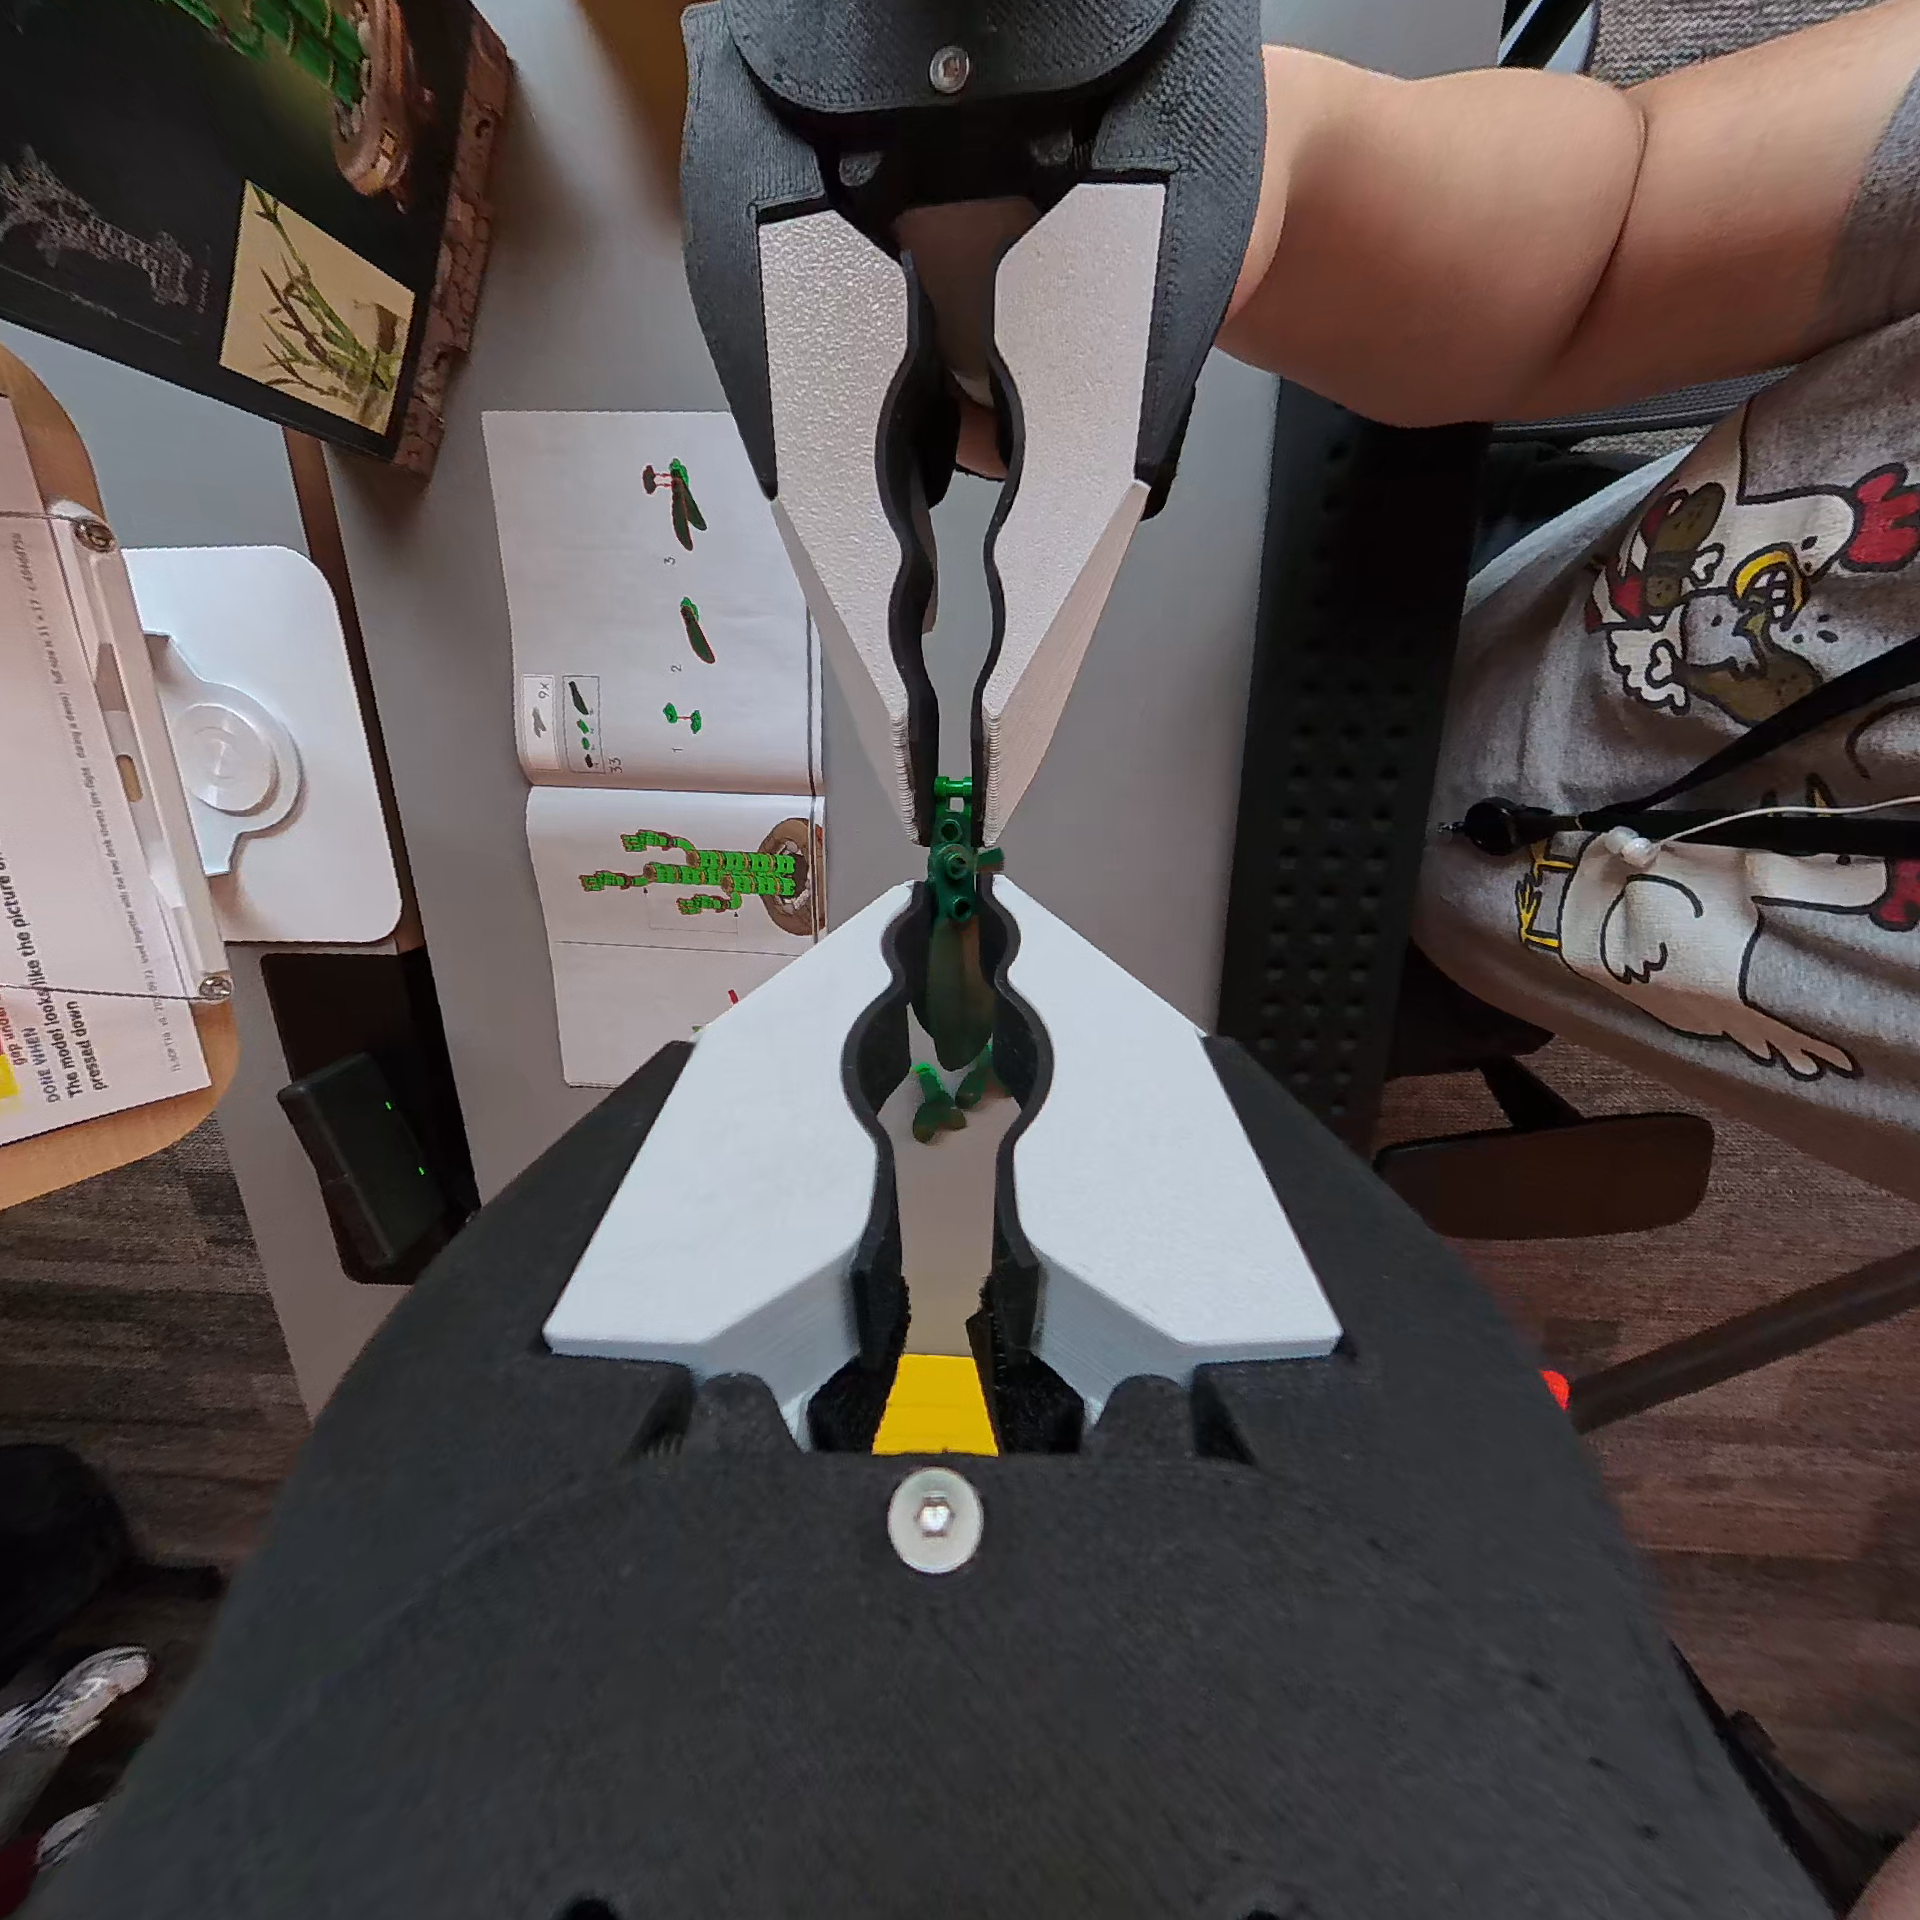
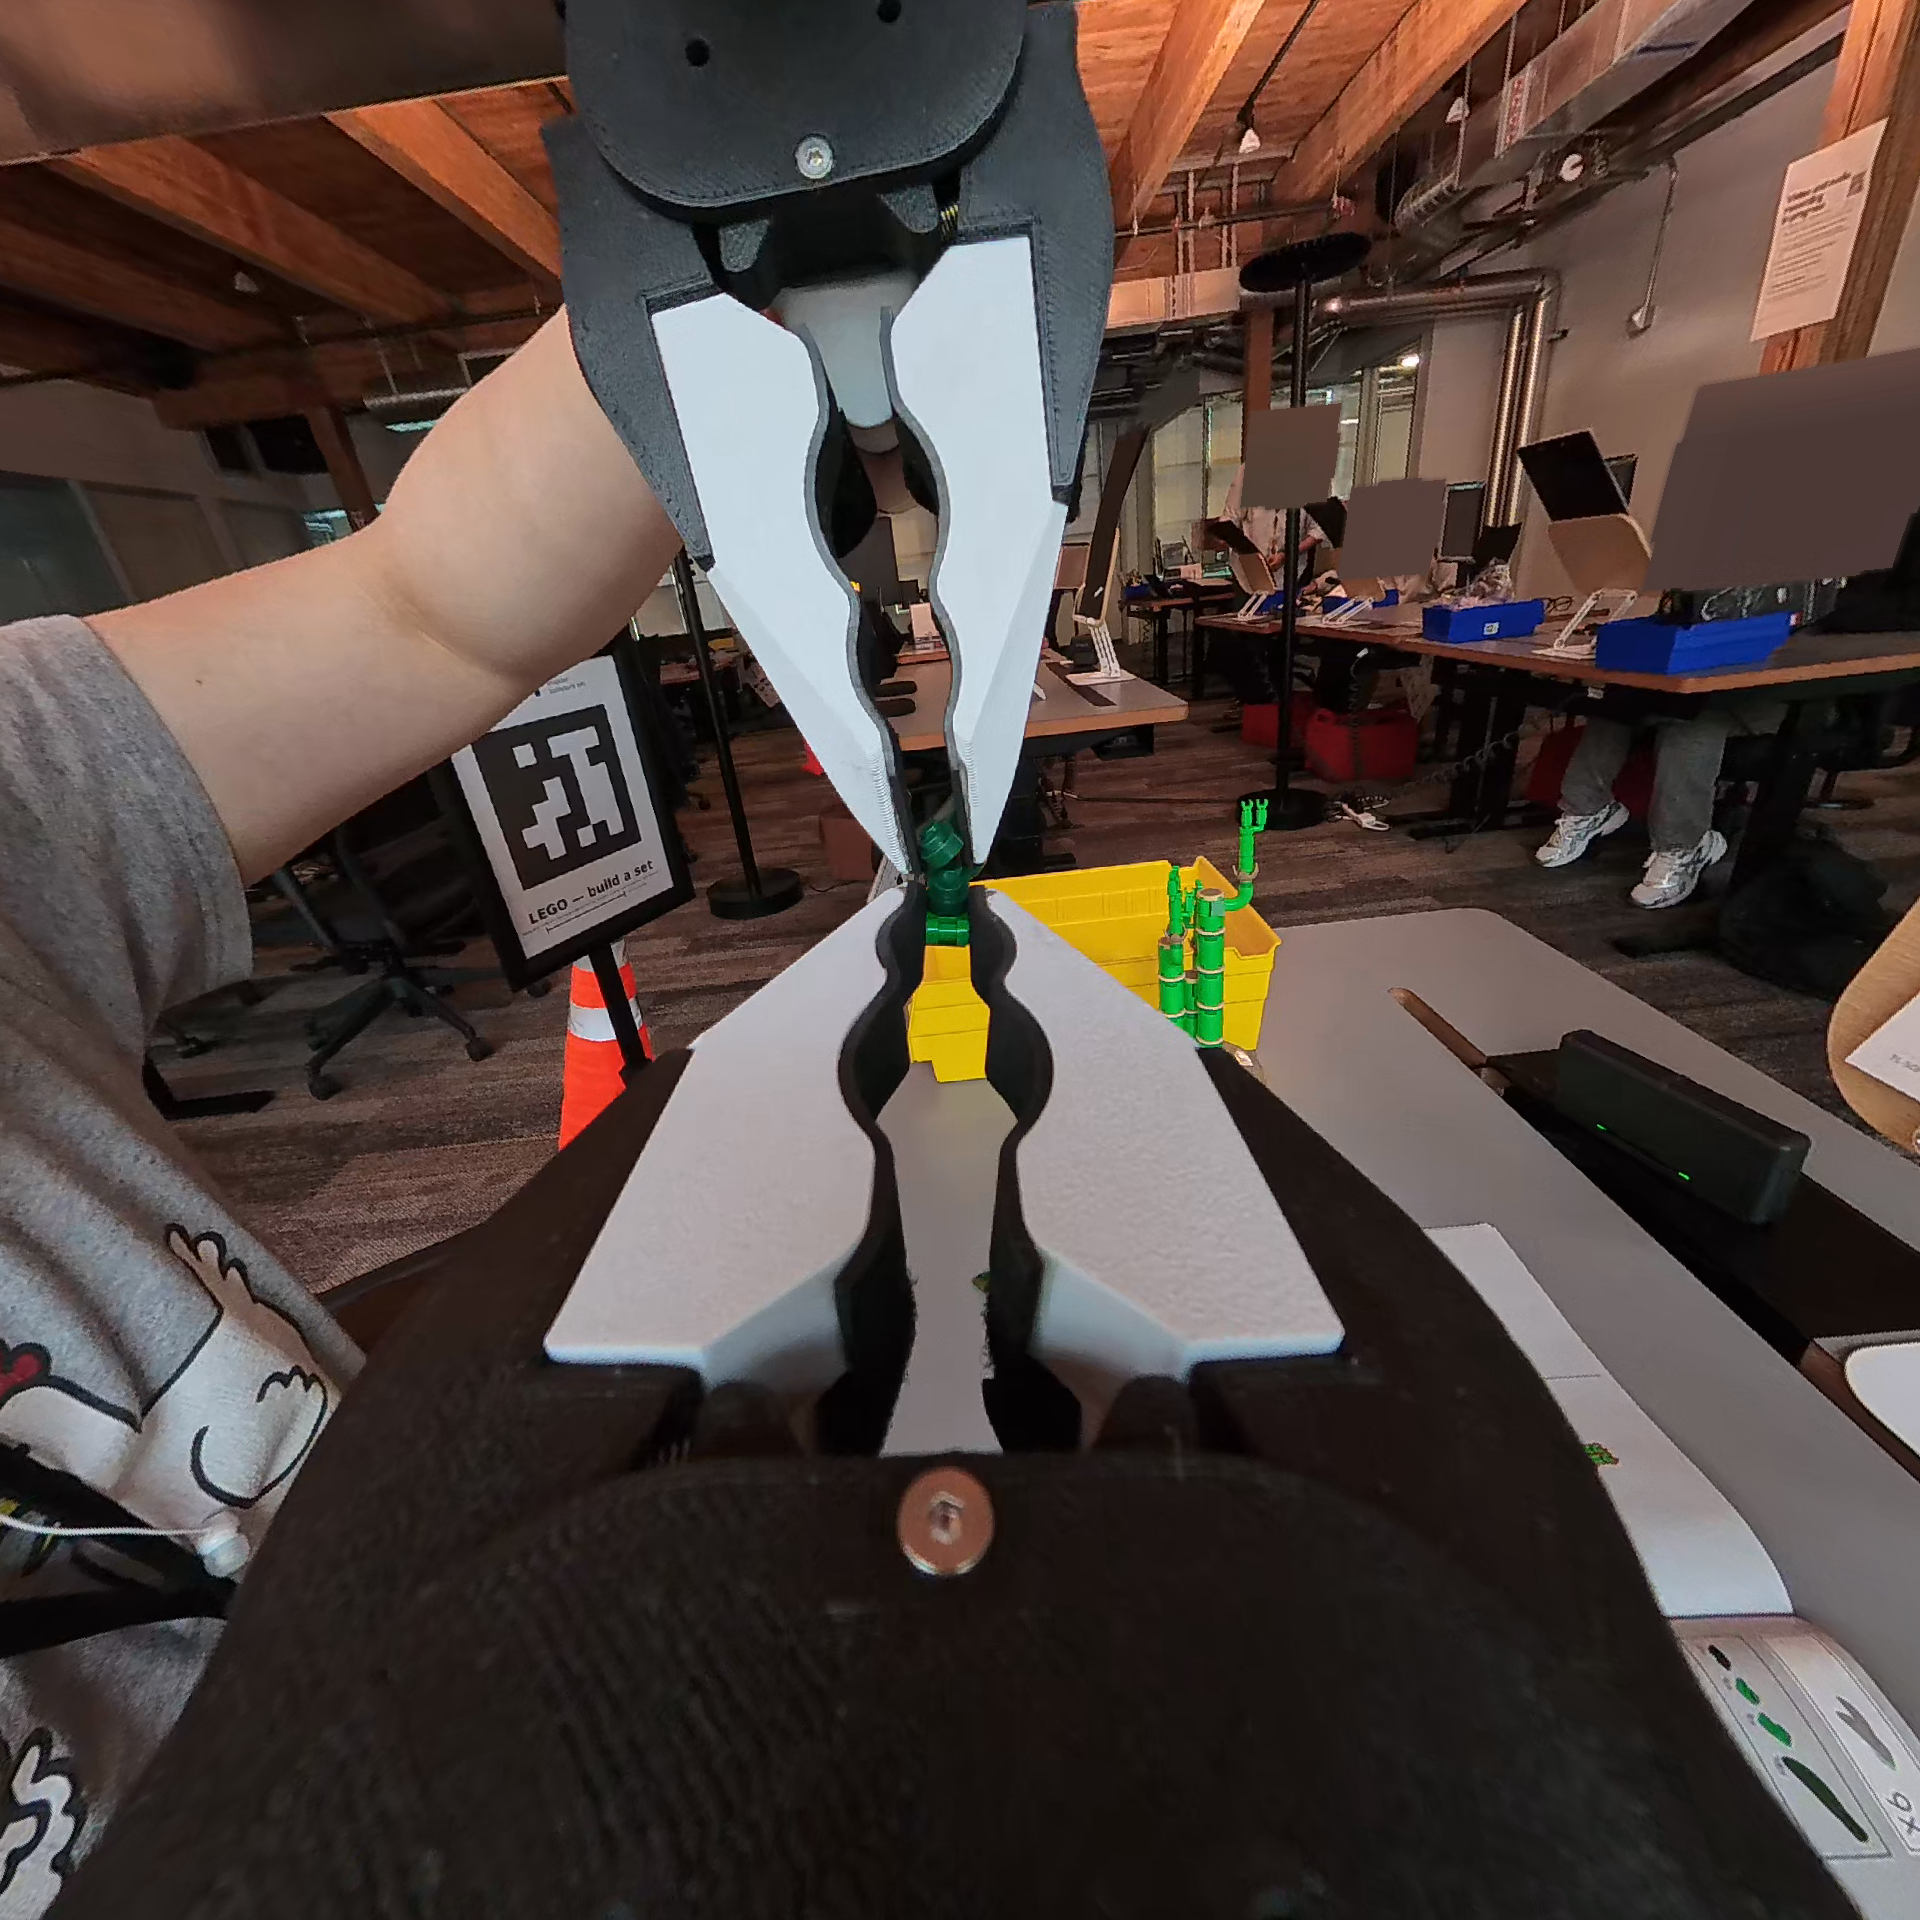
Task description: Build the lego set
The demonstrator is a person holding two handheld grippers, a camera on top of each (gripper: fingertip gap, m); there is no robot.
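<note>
My left gripper (image 1: 951, 899) is shut on a dark green leaf piece (image 1: 951, 987), held above the table. My right gripper (image 2: 945, 904) is shut on a small bright green stem piece (image 2: 945, 927). The two grippers meet tip to tip, and the two pieces touch between them. In the left wrist view the right gripper (image 1: 954, 831) comes in from the top. In the right wrist view the left gripper (image 2: 935, 847) comes in from the top, with the dark green piece (image 2: 940, 852) in its tips. A few loose green pieces (image 1: 935, 1107) lie on the table below.
A partly built green bamboo model (image 2: 1205, 966) stands on the grey table (image 2: 1403, 1039) beside a yellow bin (image 2: 1091, 914). An open instruction booklet (image 1: 665, 623) and the set's box (image 1: 208, 156) lie on the table. A black device (image 2: 1683, 1132) sits at the table's edge. Both grippers' tips are close together, under 4 cm apart.
</note>
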